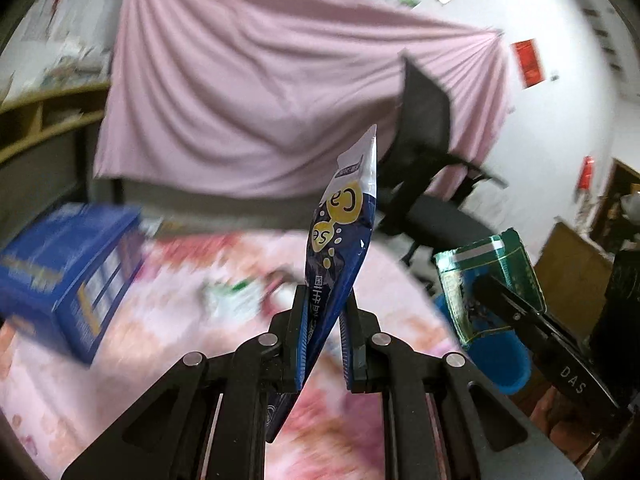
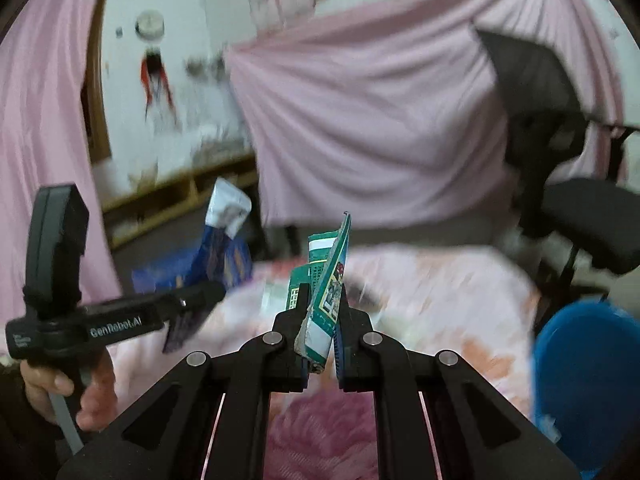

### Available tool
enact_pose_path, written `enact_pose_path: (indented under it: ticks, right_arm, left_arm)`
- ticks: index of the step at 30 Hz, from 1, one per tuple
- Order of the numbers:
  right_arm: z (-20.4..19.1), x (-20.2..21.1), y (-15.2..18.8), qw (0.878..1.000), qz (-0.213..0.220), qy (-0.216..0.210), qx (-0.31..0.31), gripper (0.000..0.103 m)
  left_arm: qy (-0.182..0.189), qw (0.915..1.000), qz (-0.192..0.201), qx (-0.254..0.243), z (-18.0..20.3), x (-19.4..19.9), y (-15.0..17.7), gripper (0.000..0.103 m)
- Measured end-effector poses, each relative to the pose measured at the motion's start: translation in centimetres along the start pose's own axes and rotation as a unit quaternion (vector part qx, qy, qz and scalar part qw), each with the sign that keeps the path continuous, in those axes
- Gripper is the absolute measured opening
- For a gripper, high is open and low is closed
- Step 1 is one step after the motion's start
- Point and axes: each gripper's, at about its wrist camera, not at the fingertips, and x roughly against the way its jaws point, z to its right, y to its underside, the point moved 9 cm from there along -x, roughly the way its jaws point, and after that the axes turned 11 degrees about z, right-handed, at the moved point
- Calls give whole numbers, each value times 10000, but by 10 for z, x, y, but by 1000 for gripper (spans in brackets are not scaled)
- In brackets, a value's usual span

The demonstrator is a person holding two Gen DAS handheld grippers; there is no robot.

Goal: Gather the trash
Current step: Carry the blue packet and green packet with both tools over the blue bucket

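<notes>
Two grippers each carry a piece of trash above a counter [image 1: 168, 408] draped in a pink floral cloth. The left gripper [image 1: 324, 320] has its fingers [image 1: 298, 336] narrowed on the lower half of a blue-and-white snack pouch [image 1: 342, 236] printed with yellow circles; the pouch stands nearly upright, leaning slightly right, with its sealed white end uppermost. The right gripper [image 2: 322, 320] has its fingers [image 2: 300, 320] pressed close on a crumpled green wrapper [image 2: 326, 296], which rises between them and folds over at the top. From the left wrist camera the right gripper [image 1: 476, 284] appears at the far right, holding that green wrapper [image 1: 492, 280] just over a blue bin [image 1: 500, 360]; the same blue bin [image 2: 580, 376] fills the lower right corner of the right wrist view. A blue box [image 1: 68, 276] sits on the counter at left. Behind the counter hangs a pink sheet [image 1: 248, 92], with a black office chair [image 1: 428, 152] beside it. The person's hand [image 2: 60, 388] grips the left gripper's handle in the right wrist view, where the pouch [image 2: 222, 232] also shows. Much of the background is blurred.
</notes>
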Motion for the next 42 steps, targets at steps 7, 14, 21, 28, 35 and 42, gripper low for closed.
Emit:
enact_pose_path:
  ticks: [7, 14, 21, 28, 35, 42]
  right_arm:
    - [40, 65, -58, 9865, 1391, 849, 166, 7]
    - [98, 121, -79, 9591, 1982, 2001, 298, 8]
    - [163, 140, -63, 9476, 1618, 2755, -30, 8]
    - [208, 136, -29, 9434, 862, 3152, -560, 8]
    - [249, 125, 15, 9346, -31, 3375, -1127, 8]
    - [261, 125, 33, 9278, -324, 3435, -1417, 10]
  left_arm:
    - [1056, 9913, 650, -452, 90, -5, -38, 12]
    - [1885, 9757, 646, -914, 182, -36, -37, 12]
    - [2277, 9696, -70, -898, 242, -94, -6, 12]
    - [2276, 9647, -1117, -715, 266, -142, 35, 12]
    - [1954, 9613, -1804, -726, 265, -169, 67, 12]
    - [1635, 9627, -2082, -559, 254, -178, 89, 35]
